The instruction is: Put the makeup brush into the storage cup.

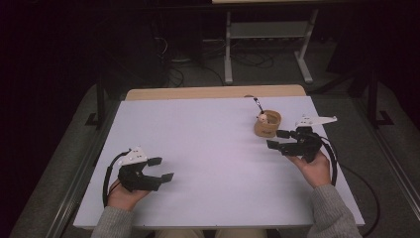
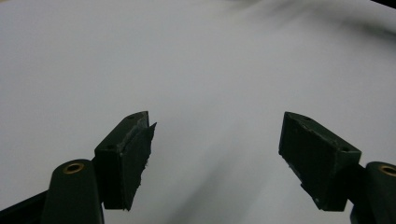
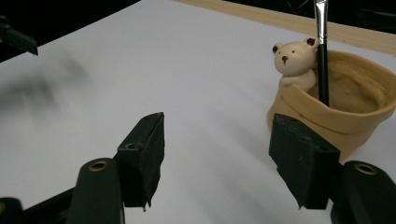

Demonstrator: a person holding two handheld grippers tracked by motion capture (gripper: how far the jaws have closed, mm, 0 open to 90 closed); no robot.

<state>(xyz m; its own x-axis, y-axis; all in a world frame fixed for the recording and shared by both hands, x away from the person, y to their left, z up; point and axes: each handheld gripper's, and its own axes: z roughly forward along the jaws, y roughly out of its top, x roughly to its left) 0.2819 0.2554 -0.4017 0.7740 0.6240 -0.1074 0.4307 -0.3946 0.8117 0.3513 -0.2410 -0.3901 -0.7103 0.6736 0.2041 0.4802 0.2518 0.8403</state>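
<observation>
A tan pot (image 1: 268,125) (image 3: 355,105) with a small bear figure (image 3: 295,60) on its rim stands at the table's back right. A black-handled paintbrush (image 3: 322,51) (image 1: 258,105) stands upright inside it. My right gripper (image 1: 277,139) (image 3: 217,156) hovers just in front of the pot, open, nothing between its jaws; the pot lies beyond its right jaw. My left gripper (image 1: 161,168) (image 2: 217,158) rests at the front left over bare white table, open and empty.
The white table top (image 1: 208,148) has a wooden strip (image 1: 213,92) along its far edge. Beyond it stand a dark floor, cables and a grey table frame (image 1: 270,34). Cables trail from both grippers.
</observation>
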